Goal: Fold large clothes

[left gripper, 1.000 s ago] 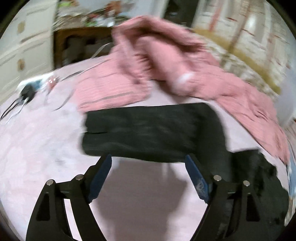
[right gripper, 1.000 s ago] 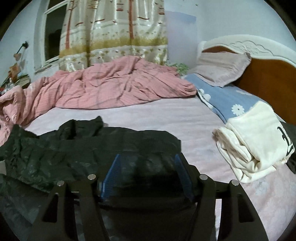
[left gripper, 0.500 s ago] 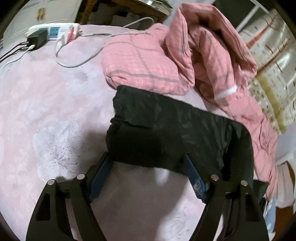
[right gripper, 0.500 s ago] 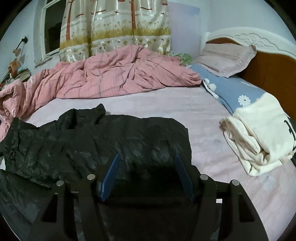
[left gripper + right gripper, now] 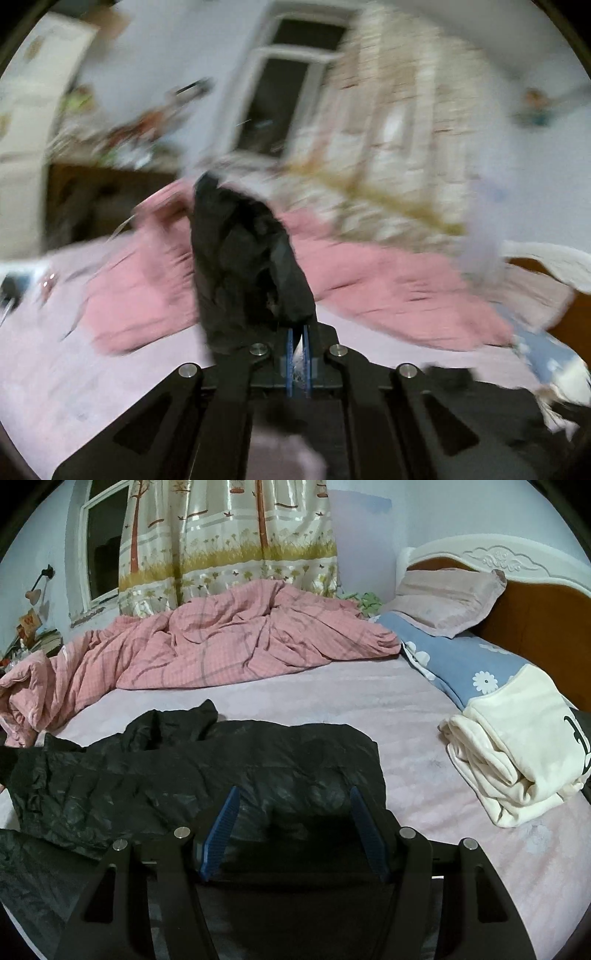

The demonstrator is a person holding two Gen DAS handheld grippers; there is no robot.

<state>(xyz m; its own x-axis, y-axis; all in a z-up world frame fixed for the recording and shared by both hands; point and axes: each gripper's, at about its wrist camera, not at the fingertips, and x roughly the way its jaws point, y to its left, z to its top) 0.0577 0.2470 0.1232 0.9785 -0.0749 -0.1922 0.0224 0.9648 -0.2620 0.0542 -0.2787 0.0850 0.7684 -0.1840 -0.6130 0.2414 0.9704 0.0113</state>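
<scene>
A large black jacket (image 5: 192, 771) lies spread on the pink bed sheet (image 5: 332, 701). My left gripper (image 5: 298, 334) is shut on a part of the black jacket (image 5: 243, 258) and holds it lifted, so the cloth stands up in front of the camera. The left wrist view is blurred by motion. My right gripper (image 5: 293, 812) is open, low over the jacket's right end, with both blue pads above the cloth and nothing between them.
A crumpled pink checked quilt (image 5: 229, 642) lies along the far side of the bed. A folded cream garment (image 5: 517, 760) sits at the right beside a blue flowered pillow (image 5: 461, 664). The headboard (image 5: 535, 602) is behind. A power strip with cables (image 5: 11, 288) lies at the left.
My left gripper has shut on the black jacket's edge and lifted it up off the bed; before it was open above it. The right gripper stays open and has hardly moved.
</scene>
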